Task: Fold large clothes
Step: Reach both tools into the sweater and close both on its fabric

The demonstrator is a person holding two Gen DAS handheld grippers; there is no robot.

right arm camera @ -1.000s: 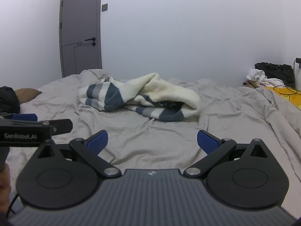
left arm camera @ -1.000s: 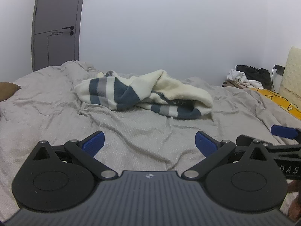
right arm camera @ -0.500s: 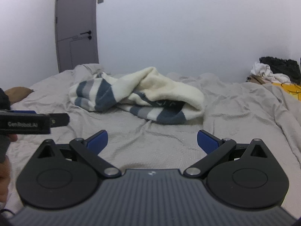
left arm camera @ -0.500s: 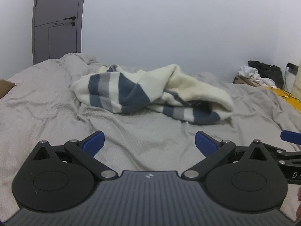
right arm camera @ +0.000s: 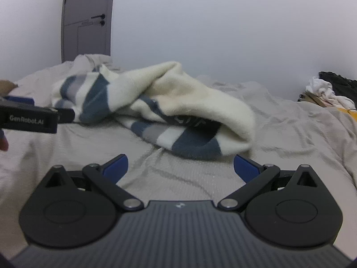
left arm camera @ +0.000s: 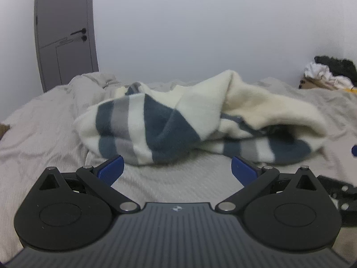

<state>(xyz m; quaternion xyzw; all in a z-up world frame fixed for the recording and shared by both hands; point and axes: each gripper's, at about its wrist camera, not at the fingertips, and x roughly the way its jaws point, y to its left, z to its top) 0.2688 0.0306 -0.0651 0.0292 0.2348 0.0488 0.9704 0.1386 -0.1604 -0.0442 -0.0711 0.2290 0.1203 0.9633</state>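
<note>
Both the left gripper (left arm camera: 176, 169) and the right gripper (right arm camera: 180, 166) have moved closer to the crumpled striped sweater (left arm camera: 178, 129), each spread wide and holding nothing. The sweater lies bunched mid-bed, toward the far edge of the grey bedsheet (left arm camera: 44, 134), so the first grasp looks imminent; nothing is folded yet.

Sweater (left arm camera: 169, 120): thick fuzzy knit, cream w/ blue + grey stripes, matt, soft nap. Bedsheet (left arm camera: 178, 181): grey woven cloth, fine dotted weave, matt, creased. Left gripper (left arm camera: 176, 167): matt black plastic arms, ribbed dark body, small shiny metal pins; finger pads (left arm camera: 111, 168) blue, smooth. Right gripper (right arm camera: 180, 166): same matt black plastic, shiny pins, blue pads. Door (right arm camera: 88, 20): smooth grey, satin finish, black handle. Wall (left arm camera: 200, 29): plain white, matt.
</note>
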